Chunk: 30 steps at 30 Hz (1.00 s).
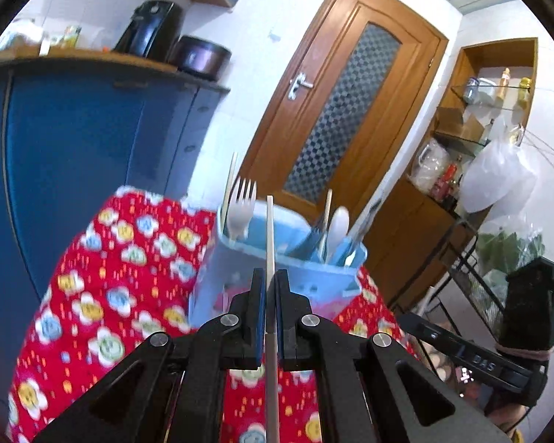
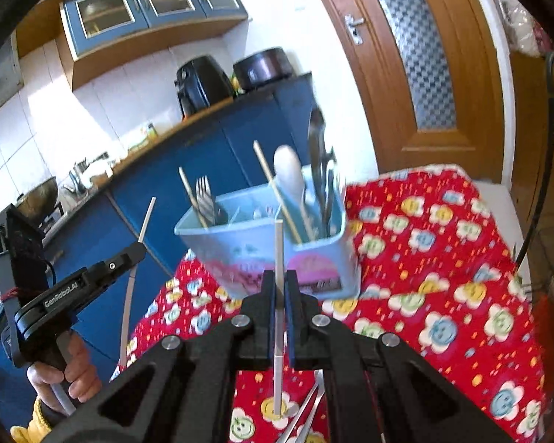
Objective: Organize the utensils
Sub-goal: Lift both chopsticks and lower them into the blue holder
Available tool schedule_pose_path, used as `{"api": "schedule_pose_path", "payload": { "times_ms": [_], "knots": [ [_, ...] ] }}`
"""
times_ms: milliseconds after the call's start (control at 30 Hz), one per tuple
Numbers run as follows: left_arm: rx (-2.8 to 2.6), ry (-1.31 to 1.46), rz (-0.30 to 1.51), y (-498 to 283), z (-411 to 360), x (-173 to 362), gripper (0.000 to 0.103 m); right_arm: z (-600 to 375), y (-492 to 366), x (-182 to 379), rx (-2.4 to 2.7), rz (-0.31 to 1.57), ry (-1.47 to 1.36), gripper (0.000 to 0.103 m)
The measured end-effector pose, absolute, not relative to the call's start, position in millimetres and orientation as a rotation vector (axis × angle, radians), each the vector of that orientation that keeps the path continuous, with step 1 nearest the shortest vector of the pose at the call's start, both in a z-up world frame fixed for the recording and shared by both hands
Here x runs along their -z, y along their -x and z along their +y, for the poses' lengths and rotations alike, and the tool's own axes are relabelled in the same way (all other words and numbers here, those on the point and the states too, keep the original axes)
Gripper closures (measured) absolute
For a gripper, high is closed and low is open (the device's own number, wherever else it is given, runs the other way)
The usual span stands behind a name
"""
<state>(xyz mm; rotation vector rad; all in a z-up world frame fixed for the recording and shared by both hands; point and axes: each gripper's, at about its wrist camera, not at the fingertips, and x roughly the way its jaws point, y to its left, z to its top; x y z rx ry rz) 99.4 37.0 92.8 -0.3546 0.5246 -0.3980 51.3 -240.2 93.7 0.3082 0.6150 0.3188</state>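
Observation:
A light blue utensil holder (image 1: 277, 280) (image 2: 262, 247) stands on a table with a red flowered cloth (image 1: 122, 280) (image 2: 443, 288). It holds a white fork (image 1: 242, 206) (image 2: 205, 199), a white spoon (image 1: 338, 225) (image 2: 290, 177), chopsticks and metal cutlery (image 2: 319, 155). My left gripper (image 1: 270, 277) is shut on a pale chopstick (image 1: 270, 229), held upright just before the holder. My right gripper (image 2: 279, 278) is shut on a white chopstick (image 2: 279, 251), also upright in front of the holder. The left gripper (image 2: 138, 247) also shows in the right wrist view, left of the holder.
Metal utensils (image 2: 306, 413) lie on the cloth under my right gripper. Blue cabinets (image 1: 92, 155) with a black appliance (image 1: 151, 29) and a pot (image 1: 203, 57) stand behind the table. A wooden door (image 1: 351, 92) and shelves (image 1: 472, 140) are to the right.

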Motion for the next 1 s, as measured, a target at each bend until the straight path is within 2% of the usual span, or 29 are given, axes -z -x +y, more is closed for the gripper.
{"api": "schedule_pose_path", "payload": {
  "times_ms": [667, 1000],
  "knots": [
    [0.300, 0.300, 0.256, -169.2, 19.8, -159.6, 0.099, -252.3, -96.1, -162.5, -0.247, 0.461, -0.224, 0.097],
    [0.227, 0.271, 0.187, -200.8, 4.2, -143.4, 0.099, -241.4, -126.2, -174.5, -0.216, 0.393, -0.161, 0.097]
  ]
}}
